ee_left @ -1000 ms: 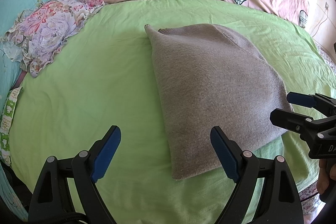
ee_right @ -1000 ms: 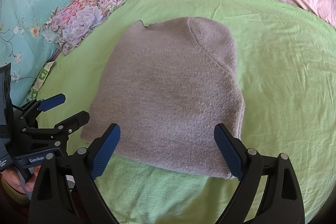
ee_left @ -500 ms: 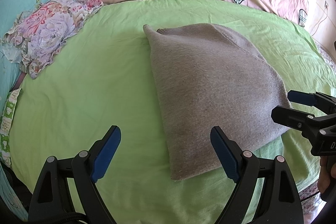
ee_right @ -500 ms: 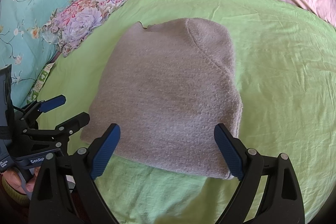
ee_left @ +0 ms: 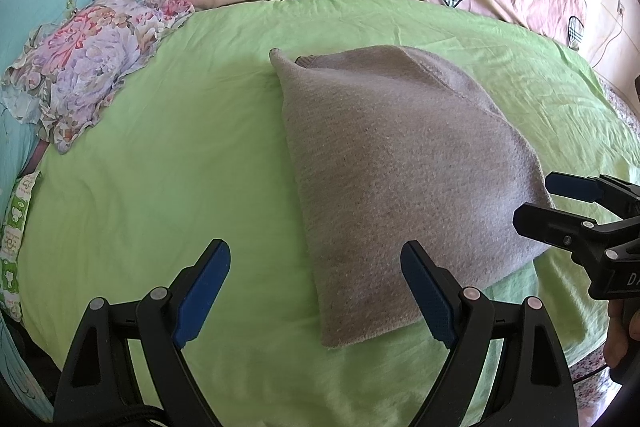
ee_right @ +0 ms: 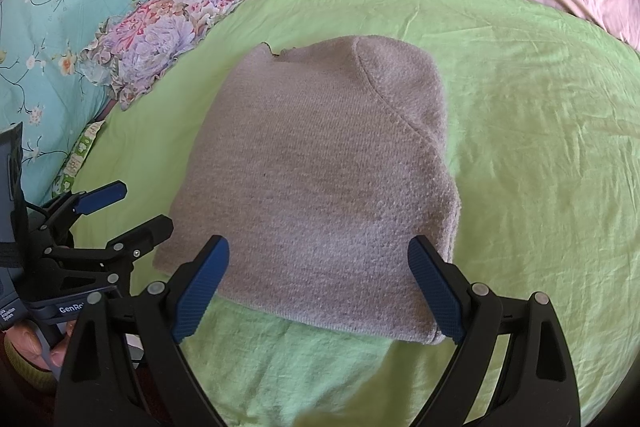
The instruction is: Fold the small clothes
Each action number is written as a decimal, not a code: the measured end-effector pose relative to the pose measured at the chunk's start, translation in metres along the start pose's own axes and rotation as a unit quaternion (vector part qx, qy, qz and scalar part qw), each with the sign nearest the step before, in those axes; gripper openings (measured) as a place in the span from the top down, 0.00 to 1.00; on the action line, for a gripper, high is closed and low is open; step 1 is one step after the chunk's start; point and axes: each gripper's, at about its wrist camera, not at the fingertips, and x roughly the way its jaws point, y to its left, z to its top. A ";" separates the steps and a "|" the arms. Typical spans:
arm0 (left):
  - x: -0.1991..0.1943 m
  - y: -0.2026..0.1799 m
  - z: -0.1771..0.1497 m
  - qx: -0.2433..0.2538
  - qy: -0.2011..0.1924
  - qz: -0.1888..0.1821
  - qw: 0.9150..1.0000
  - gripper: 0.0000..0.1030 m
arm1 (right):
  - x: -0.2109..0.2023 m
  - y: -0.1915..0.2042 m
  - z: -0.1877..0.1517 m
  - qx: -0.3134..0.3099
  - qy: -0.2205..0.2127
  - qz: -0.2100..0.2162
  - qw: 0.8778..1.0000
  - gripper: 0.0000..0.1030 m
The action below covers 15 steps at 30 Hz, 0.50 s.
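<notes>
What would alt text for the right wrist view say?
A folded grey knitted garment lies on a light green bedsheet, just beyond the open right hand-held gripper. The open left hand-held gripper sits at its left edge, a floral purple pillow behind.

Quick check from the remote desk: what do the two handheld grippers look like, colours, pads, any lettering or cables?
Both the left gripper and right gripper are black plastic with silver rivets and two textured blue pads each. White lettering shows on both bodies, cut off by the frame edge. No cable clearly visible.
</notes>
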 end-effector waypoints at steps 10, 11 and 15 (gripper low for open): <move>0.000 -0.001 0.001 0.000 0.001 0.000 1.000 0.15 | 0.000 0.000 0.001 0.000 0.000 0.000 1.000 0.12; 0.001 -0.001 0.001 0.001 0.001 0.000 1.000 0.15 | 0.000 0.000 0.001 0.000 -0.001 0.000 1.000 0.12; 0.002 0.000 0.002 0.002 0.001 -0.001 1.000 0.15 | -0.001 -0.001 0.002 0.002 -0.002 0.001 1.000 0.12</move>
